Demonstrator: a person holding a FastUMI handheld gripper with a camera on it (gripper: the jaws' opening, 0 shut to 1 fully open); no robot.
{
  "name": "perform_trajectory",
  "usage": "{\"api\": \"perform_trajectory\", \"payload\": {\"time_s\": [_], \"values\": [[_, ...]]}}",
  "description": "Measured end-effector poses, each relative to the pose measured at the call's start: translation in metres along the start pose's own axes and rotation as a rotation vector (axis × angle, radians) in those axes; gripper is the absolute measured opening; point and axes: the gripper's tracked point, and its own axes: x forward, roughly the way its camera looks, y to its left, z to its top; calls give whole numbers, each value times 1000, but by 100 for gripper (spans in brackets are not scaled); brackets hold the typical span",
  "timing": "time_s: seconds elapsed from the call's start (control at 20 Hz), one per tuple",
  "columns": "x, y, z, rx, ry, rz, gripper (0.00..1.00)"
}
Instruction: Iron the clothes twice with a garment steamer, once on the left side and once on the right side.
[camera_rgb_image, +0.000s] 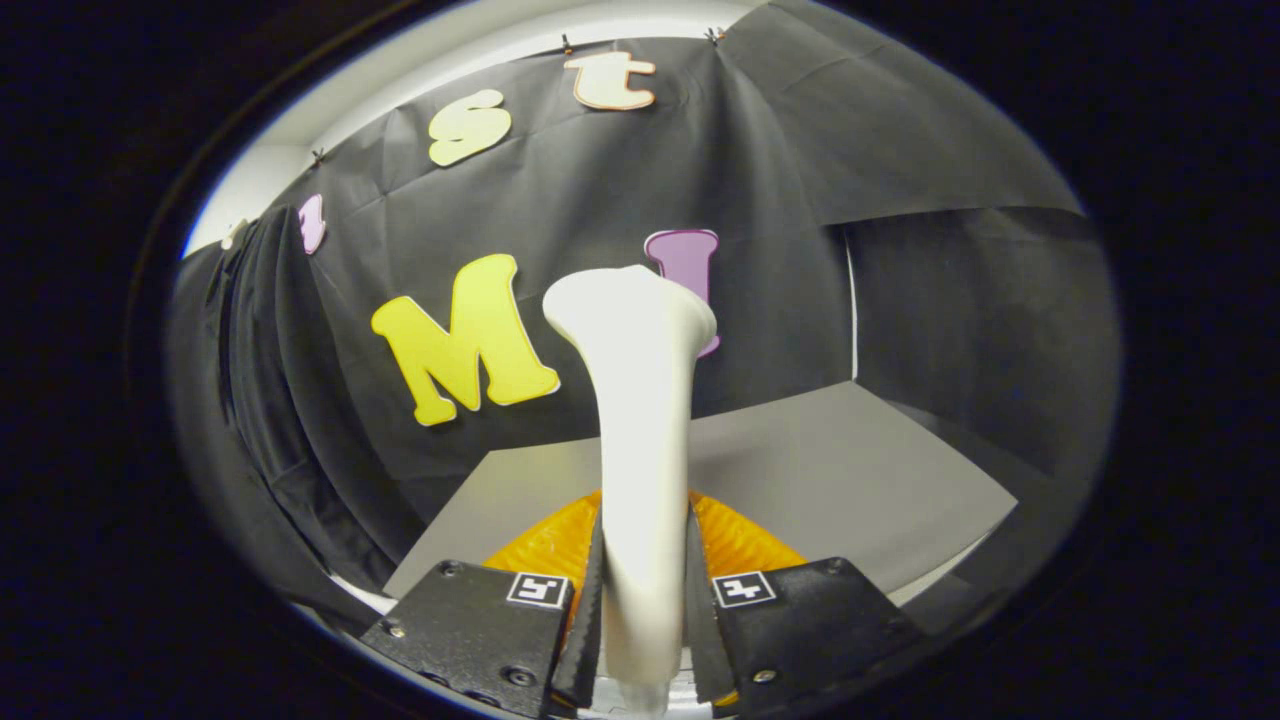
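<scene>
Black cloth walls a grey table (850, 450), with dark clothes (265, 400) hanging off to the left. Gripper (645, 600) fingers pinch the white garment steamer (640, 400) by its handle; its long axis runs straight ahead, flared head pointing at the wall. Steamer in hand, judging by this; next it must swing left toward the clothes

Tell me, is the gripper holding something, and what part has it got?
Yes. The gripper is shut on the white garment steamer, both fingers pressing the sides of its slim handle, with the flared head beyond them.
</scene>
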Motion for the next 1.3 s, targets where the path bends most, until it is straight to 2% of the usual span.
{"api": "perform_trajectory", "payload": {"time_s": [0.45,1.3], "values": [[-51,62,1,-28,-35,44,39],[-143,314,56,-82,-211,310,38]]}}
